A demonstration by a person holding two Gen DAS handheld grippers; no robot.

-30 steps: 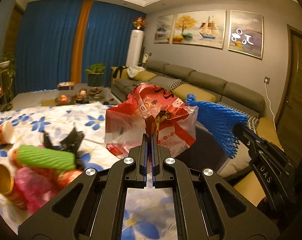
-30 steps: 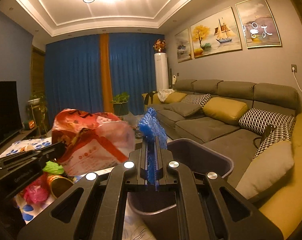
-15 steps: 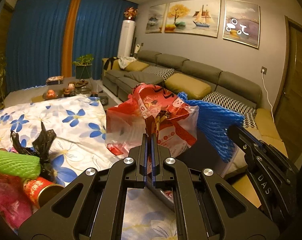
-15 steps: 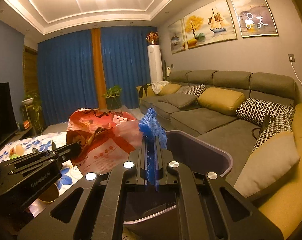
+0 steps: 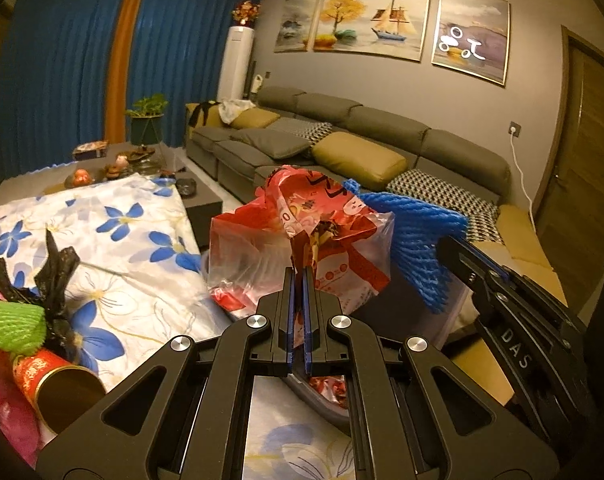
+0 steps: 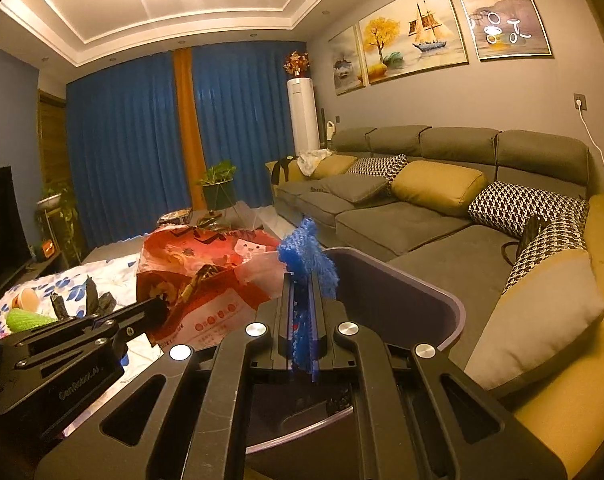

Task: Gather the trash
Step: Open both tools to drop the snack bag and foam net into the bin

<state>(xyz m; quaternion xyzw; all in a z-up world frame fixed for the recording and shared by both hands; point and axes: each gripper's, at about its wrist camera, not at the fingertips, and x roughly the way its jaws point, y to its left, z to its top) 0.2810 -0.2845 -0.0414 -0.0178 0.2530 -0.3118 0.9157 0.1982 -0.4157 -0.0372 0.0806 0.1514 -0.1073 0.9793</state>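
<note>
Item, left gripper [image 5: 298,276]: jaws pinched shut on a twisted fold of the red-printed plastic bag [image 5: 302,240], which hangs over the near rim of the grey bin [image 6: 430,284]. Item, right gripper [image 6: 302,284]: jaws narrow, clamped on the blue foam net [image 6: 308,264], held above the bin's mouth at its 9 o'clock side, touching the bag. Item, remaining trash on the flowered cloth [image 5: 113,240], at 8 o'clock from the left gripper: green foam net [image 5: 9,326], black scrap [image 5: 57,276], red-and-gold tube [image 5: 57,384]. Hazards, as judged: the bag is bulky and sits partly outside the rim, so released here it could slump onto the cloth; the light net may snag on the pads or catch the bag and fall outside. Change against the earlier views: both grippers sit lower and nearer the bin, whose opening now fills more of the right view; the table trash has slid toward the left edge; both grips unchanged.
</note>
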